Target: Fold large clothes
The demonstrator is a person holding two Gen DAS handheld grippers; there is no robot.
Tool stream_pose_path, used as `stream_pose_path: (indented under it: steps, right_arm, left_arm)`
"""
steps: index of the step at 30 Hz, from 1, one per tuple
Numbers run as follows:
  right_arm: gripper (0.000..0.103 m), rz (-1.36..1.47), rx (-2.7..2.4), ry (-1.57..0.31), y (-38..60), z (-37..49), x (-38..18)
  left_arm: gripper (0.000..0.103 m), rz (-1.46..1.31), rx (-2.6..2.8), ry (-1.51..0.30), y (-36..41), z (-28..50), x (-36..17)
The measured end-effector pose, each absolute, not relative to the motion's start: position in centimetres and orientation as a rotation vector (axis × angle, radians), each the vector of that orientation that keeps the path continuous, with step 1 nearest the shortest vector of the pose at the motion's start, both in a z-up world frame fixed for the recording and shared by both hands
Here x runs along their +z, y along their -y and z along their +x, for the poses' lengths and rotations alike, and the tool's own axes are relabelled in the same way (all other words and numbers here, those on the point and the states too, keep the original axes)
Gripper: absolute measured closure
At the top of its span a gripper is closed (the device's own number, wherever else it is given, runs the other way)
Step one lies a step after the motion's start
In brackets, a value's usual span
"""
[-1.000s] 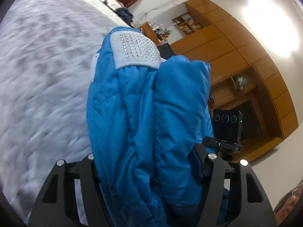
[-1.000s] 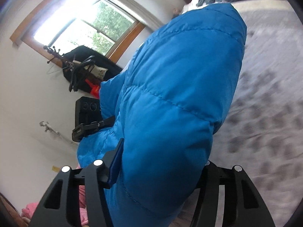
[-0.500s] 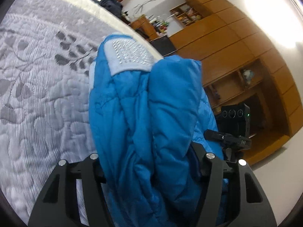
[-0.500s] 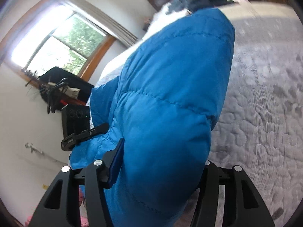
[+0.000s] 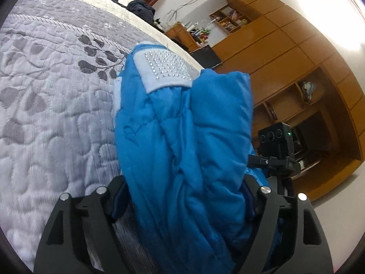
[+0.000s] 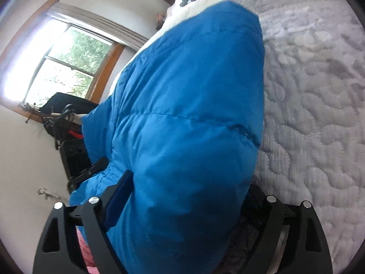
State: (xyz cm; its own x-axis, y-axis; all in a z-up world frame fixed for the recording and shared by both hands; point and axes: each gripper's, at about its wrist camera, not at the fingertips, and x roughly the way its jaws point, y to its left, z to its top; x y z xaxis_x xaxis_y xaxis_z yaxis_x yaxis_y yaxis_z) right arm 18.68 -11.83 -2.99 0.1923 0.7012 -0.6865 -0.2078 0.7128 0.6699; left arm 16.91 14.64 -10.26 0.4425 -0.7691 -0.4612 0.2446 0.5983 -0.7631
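Blue quilted padding fills both views: one puffy jacket (image 5: 182,141), bunched and lifted above the grey quilted bedspread (image 5: 50,105). The left gripper (image 5: 184,196) points forward over the bedspread, its two black fingers pressed into a thick bundle of the jacket, beyond which a white patch studded with rhinestones (image 5: 164,70) faces up. The right gripper (image 6: 182,205), tilted, likewise clamps a fat fold of the jacket (image 6: 189,114) between its two fingers, bedspread (image 6: 319,96) to one side. Each wrist camera catches the other gripper's black camera block beside the jacket.
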Motion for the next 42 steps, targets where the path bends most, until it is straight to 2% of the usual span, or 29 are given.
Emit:
stream_pose_path:
  steps: [10,17,19,21,24,34,42]
  right_arm:
    - [0.014,0.246,0.496,-1.120,12.0,12.1,2.9]
    - [0.014,0.179,0.456,-1.114,11.4,8.5,3.7]
    - [0.014,0.165,0.452,-1.113,10.8,8.0,3.8]
    - [0.014,0.151,0.451,-1.114,10.5,7.4,3.7]
    - [0.014,0.136,0.461,-1.111,10.1,6.8,3.7]
    - [0.014,0.138,0.492,-1.136,9.2,6.5,2.0]
    - [0.013,0.137,0.475,-1.103,9.2,5.9,2.0]
  left_arm:
    - [0.025,-0.572,-0.611,-0.765,-18.1,9.7,-2.2]
    - [0.025,-0.484,-0.666,-0.771,-14.2,5.3,0.9]
    - [0.030,-0.453,-0.657,-0.798,-13.0,5.4,0.5]
    - [0.044,-0.418,-0.640,-0.839,-12.1,5.8,-0.2]
    - [0.051,-0.436,-0.622,-0.888,-12.5,6.2,-1.9]
    - [0.052,-0.480,-0.602,-0.974,-13.9,5.7,-6.8]
    - [0.050,-0.466,-0.587,-0.952,-13.7,5.4,-6.4]
